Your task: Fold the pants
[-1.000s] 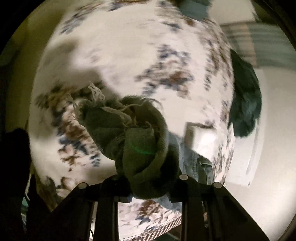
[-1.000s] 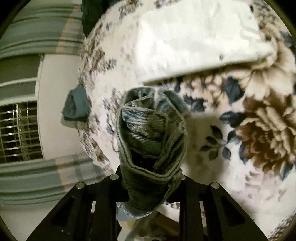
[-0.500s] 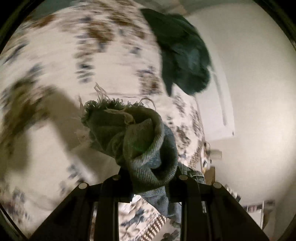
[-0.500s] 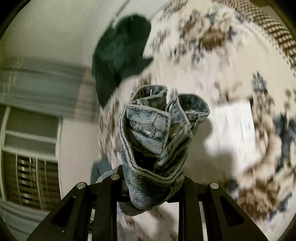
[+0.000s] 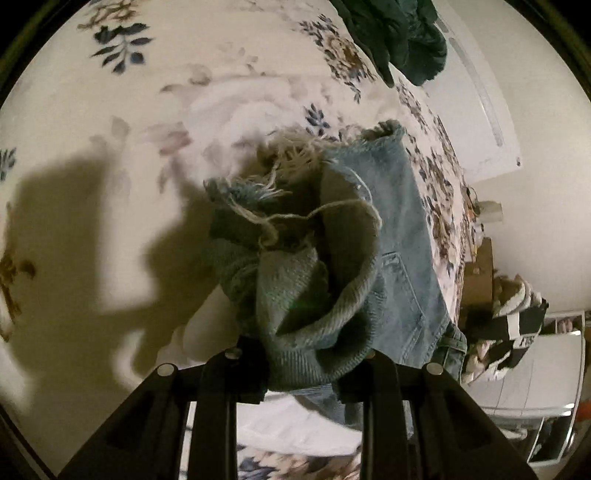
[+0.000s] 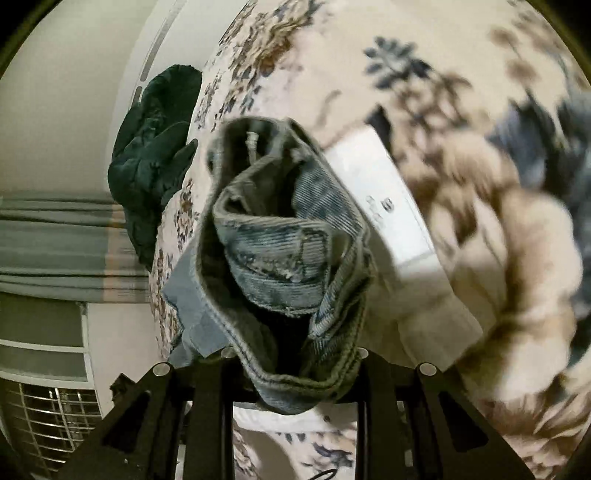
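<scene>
The left tongs point(image 5: 301, 369) were pinching a bunched wad of the jeans point(image 5: 402, 236) near the frayed hem point(image 5: 273, 184), whose loose pale threads stuck out above the grip. From that wad the denim ran on to the right, showing a back pocket, and lay over the bed point(image 5: 147, 129) with its flowered cover. The tongs and cloth threw a dark shadow on the cover to the left. A dark green garment point(image 5: 399, 33) lay at the far edge of the bed, well apart from the jeans.

The right tongs point(image 6: 295, 369) were pinching another thick fold of the jeans point(image 6: 280, 251), rolled so that the seams and inner side showed. Just behind this fold a white folded cloth point(image 6: 388, 206) lay on the bed point(image 6: 424, 48). The dark green garment point(image 6: 155, 147) hung over the bed's left edge, with a curtain point(image 6: 55, 243) beyond it.
</scene>
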`<state>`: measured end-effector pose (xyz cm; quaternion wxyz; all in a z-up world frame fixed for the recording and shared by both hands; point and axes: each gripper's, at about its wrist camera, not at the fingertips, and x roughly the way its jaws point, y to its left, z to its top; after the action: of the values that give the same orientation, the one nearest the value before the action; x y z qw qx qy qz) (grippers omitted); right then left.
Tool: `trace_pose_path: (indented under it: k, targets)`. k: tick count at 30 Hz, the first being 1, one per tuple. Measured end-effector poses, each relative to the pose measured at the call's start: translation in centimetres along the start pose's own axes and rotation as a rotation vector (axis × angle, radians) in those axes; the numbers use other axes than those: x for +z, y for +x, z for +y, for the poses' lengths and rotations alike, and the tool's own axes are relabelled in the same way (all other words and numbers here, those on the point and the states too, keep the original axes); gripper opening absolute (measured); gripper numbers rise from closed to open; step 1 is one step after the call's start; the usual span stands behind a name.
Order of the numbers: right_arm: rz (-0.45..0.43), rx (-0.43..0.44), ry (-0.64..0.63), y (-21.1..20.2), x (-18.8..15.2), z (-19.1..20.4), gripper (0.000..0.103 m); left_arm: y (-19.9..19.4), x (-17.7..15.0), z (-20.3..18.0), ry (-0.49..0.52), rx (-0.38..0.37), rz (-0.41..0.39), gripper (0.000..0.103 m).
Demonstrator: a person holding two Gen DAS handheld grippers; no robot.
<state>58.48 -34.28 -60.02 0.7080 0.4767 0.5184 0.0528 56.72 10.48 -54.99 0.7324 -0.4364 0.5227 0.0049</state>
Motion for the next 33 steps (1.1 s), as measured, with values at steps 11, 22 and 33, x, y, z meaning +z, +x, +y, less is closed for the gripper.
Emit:
trace_pose_path:
  k: [11, 22, 33]
  targets:
    - [0.055, -0.049, 0.03, 0.2, 0.9, 0.0, 0.051, -2.4, -2.3, -0.4, 0.049, 0.039, 0.069, 0.026]
    - [0.009, -0.102, 0.05, -1.4, 0.0, -1.8, 0.041, -3.1, -2.4, -0.6, 0.104, 0.111, 0.054, 0.029]
    - [-0.106, -0.643, -0.473, -6.7, -5.6, 10.0, 0.099, -10.5, -6.0, -10.2, 0.574, 0.346, -0.105, 0.085]
